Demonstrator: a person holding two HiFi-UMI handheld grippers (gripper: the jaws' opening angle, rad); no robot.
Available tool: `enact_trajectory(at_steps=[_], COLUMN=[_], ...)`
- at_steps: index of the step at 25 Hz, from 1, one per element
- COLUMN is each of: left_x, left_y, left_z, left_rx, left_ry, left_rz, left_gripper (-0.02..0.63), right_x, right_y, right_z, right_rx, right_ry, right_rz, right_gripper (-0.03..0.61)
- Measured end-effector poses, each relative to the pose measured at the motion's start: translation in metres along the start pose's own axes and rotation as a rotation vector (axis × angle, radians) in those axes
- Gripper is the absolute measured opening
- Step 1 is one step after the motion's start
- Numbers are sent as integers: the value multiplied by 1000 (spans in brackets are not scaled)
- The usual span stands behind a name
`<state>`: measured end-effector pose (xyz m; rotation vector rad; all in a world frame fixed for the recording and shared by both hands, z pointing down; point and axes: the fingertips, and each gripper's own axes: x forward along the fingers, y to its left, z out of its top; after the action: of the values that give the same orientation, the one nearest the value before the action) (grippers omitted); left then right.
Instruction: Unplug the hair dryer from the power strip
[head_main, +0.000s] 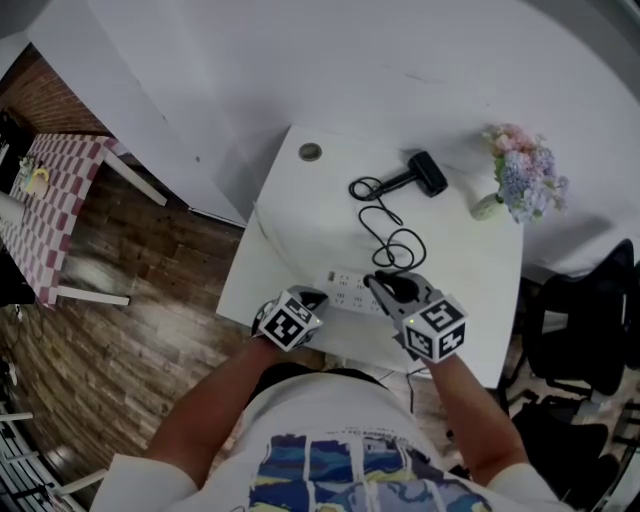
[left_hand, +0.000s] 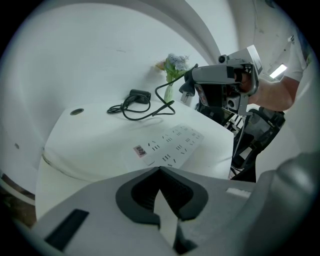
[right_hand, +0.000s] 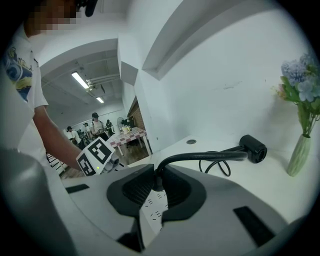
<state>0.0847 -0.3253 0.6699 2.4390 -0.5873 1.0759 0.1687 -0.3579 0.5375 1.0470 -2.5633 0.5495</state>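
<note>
The unplugging looks all but done. The right claw (head_main: 387, 287) pinches the plug (left_hand: 187, 86) on the black cord (right_hand: 200, 156), and in the left gripper view the plug hangs clear above the power strip (head_main: 345, 290), not seated in any socket. The left claw (head_main: 311, 298) has its pads pressed together with nothing between them. Its tips sit at the strip's near left end, seemingly pinning it to the desk (head_main: 300, 230), though contact cannot be confirmed.

The hair dryer (head_main: 428, 172) lies at the far side of the desk, well apart from the strip, its cord looping back towards the right claw.

What remains is probably to carry the plug aside, lay it on bare desk and let go.

The right forearm reaches in from the near edge with its claw tipped gently downward. The left claw is angled more steeply down.
</note>
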Motion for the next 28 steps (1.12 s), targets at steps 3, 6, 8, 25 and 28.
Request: enact_trajectory(at_steps=[3, 6, 8, 25, 28], left_x=[0, 1, 0, 0, 0], left_y=[2, 1, 1, 0, 1], left_z=[1, 1, 0, 0, 1], left_rx=[-6, -8, -7, -9, -12], left_ry=[-4, -4, -5, -3, -5], left_rz=[-1, -3, -1, 0, 1], left_gripper=[2, 2, 2, 2, 2], right_x=[-1, -2, -2, -2, -1], right_y=[-2, -4, -5, -11, -13], right_z=[1, -2, -2, -4, -5], right_rx=[3, 10, 14, 48, 52], right_ry=[-2, -2, -5, -21, -21], right_rz=[-1, -4, -6, -7, -7], right_gripper=[51, 51, 51, 49, 49])
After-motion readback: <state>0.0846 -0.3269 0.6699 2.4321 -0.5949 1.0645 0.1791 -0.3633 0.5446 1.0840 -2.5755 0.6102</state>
